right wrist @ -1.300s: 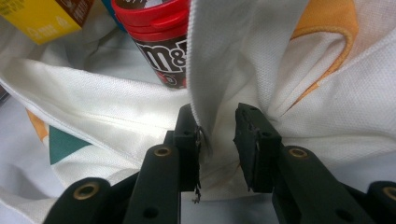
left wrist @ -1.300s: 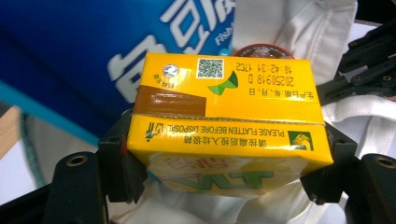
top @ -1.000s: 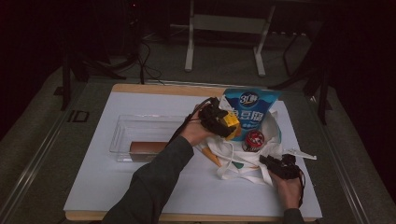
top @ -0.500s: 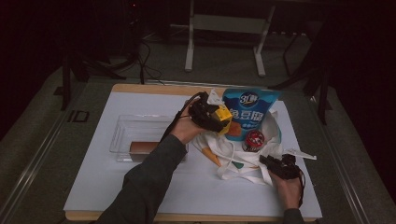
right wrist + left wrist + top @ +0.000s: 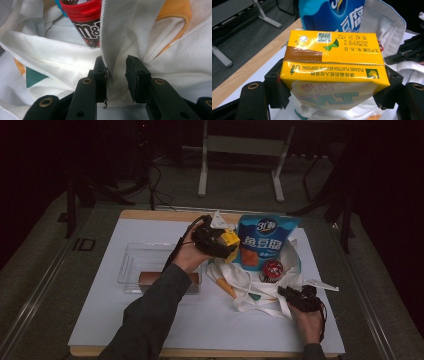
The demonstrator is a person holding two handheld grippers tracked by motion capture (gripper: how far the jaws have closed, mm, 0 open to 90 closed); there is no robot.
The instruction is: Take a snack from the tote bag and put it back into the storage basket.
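Observation:
My left gripper [image 5: 223, 241] [image 5: 332, 93] is shut on a yellow drink carton [image 5: 230, 239] [image 5: 332, 65], lying sideways between the pads and held above the table, just left of a blue snack pouch [image 5: 265, 242] [image 5: 332, 12]. The pouch and a red-lidded M&M's tub [image 5: 272, 270] [image 5: 86, 22] stand in a white cloth bag [image 5: 250, 287] [image 5: 50, 52]. My right gripper [image 5: 291, 296] [image 5: 117, 75] sits at the bag's near right side, its jaws closed on a fold of the bag's rim, holding it up.
A clear plastic tray [image 5: 131, 265] stands at the left on the white table mat [image 5: 200, 320], with a brown bar [image 5: 167, 278] inside it. The table's wooden far edge [image 5: 150, 213] runs behind. Metal stand legs [image 5: 202, 170] rise beyond the table.
My left gripper has carried the yellow carton left and slightly up, away from the blue pouch. The right gripper has stayed put on the bag.

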